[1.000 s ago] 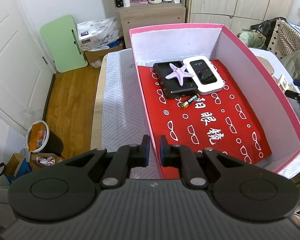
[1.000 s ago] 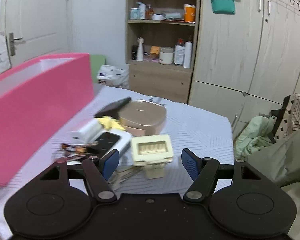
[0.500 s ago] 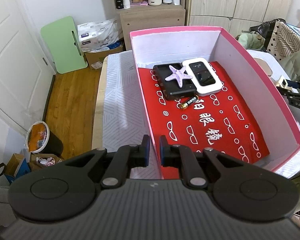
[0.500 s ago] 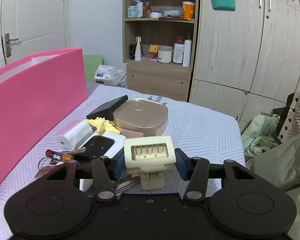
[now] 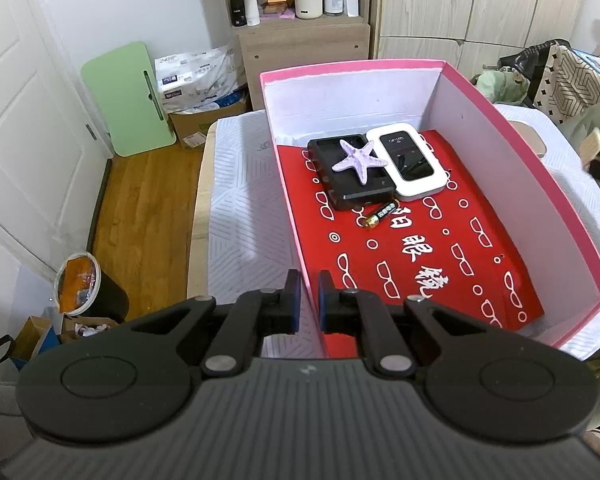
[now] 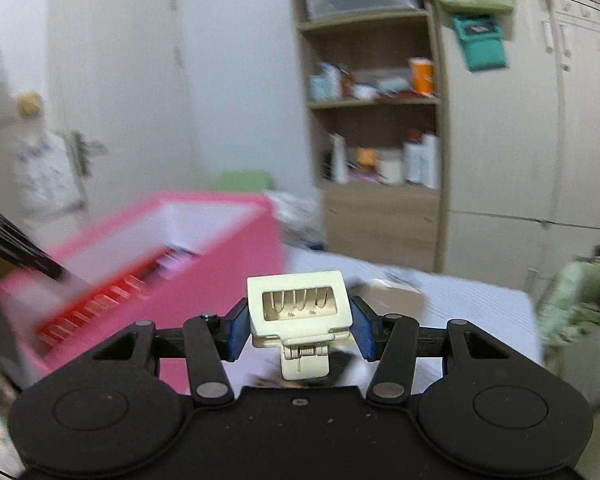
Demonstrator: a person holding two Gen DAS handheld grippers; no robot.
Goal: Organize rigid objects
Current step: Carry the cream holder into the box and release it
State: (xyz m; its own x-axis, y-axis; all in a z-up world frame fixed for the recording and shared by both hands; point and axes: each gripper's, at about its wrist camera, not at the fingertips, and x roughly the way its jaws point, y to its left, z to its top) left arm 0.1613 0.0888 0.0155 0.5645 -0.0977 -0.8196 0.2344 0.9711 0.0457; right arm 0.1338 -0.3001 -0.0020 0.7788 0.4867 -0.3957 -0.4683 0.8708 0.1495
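Observation:
A pink box (image 5: 540, 184) with a red printed liner stands on the table. It holds a black case (image 5: 352, 188) topped by a purple starfish (image 5: 358, 158), a white device (image 5: 410, 158) and a battery (image 5: 380, 214). My left gripper (image 5: 309, 304) is shut on the box's near left wall. My right gripper (image 6: 299, 326) is shut on a cream hair clip (image 6: 298, 304), held in the air to the right of the pink box (image 6: 220, 264). The left wrist view shows the clip (image 5: 592, 146) at its right edge, beyond the box's right wall.
A white patterned cloth (image 5: 244, 208) covers the table. A blurred tan case (image 6: 396, 296) lies behind the clip. A shelf unit (image 5: 300, 20) and wardrobes stand at the back. A bin (image 5: 84, 284) and a green board (image 5: 128, 96) are on the floor at left.
My right gripper closed on the cream clip, lifted it off the table and swung up toward the pink box. The left gripper stayed still.

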